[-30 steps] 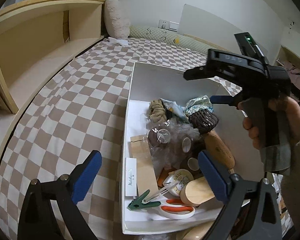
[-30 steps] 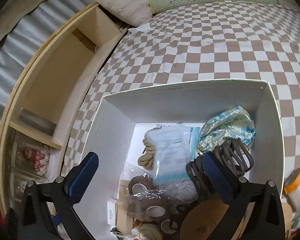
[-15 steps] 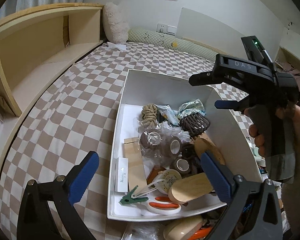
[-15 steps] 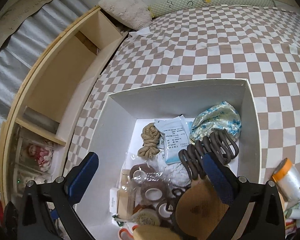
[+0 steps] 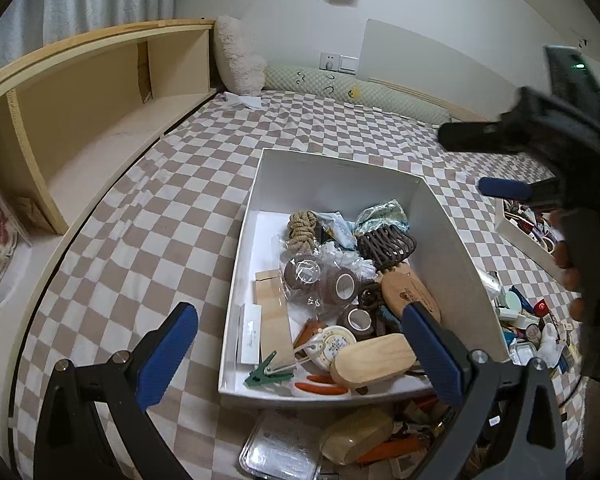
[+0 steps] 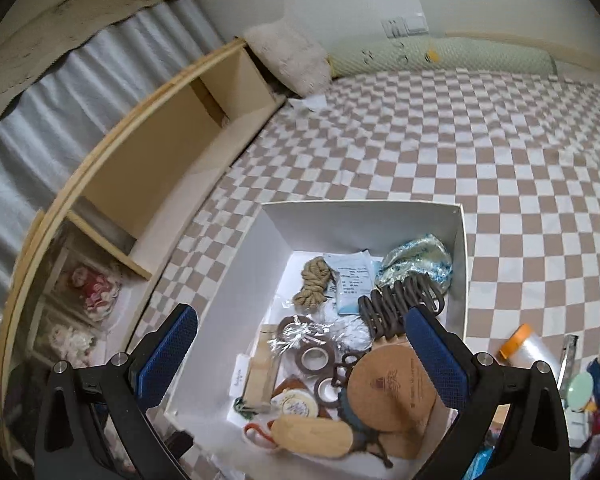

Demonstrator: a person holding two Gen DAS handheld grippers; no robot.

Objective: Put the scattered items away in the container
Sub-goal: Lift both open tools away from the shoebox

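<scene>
Both grippers have lifted back from the white box [image 5: 340, 168] on the bed [image 5: 148, 240]. The left gripper [image 5: 300, 354] and right gripper [image 6: 300, 354] both gape, empty. The dark hair claw [image 6: 400, 300] now lies near the box's far right corner; more clutter [image 5: 532, 320] waits by its right side.

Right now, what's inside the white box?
The white box holds a rope bundle, a brown hair claw, bagged tape rolls, a wooden brush and orange scissors. Whatever lies beneath that pile is covered.
</scene>
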